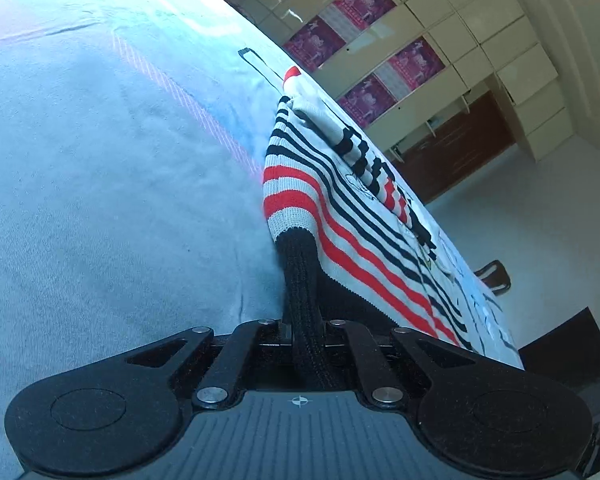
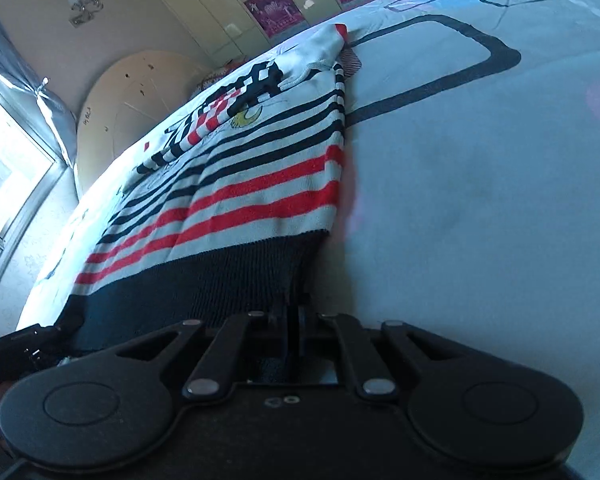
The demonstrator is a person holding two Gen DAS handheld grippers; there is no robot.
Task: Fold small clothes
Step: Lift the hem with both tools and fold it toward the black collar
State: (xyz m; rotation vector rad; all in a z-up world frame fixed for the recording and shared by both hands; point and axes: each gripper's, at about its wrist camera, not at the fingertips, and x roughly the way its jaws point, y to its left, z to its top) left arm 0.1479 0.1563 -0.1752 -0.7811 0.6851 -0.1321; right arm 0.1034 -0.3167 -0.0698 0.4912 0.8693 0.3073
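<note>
Both claws, left claw (image 1: pixel 306 322) and right claw (image 2: pixel 292 312), clamp the striped sweater's (image 2: pixel 260 184) dark hem on the bed (image 2: pixel 480 200); grasp made; next, lift and fold forward evenly.

The sweater (image 2: pixel 236 168) lies on the bed (image 2: pixel 480 200), its hem edge nearest both claws, cabinets (image 1: pixel 440 40) behind.

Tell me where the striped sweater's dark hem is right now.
The dark hem lies at the sweater's near edge on the bedsheet, pinched by the right tool and left tool.
</note>
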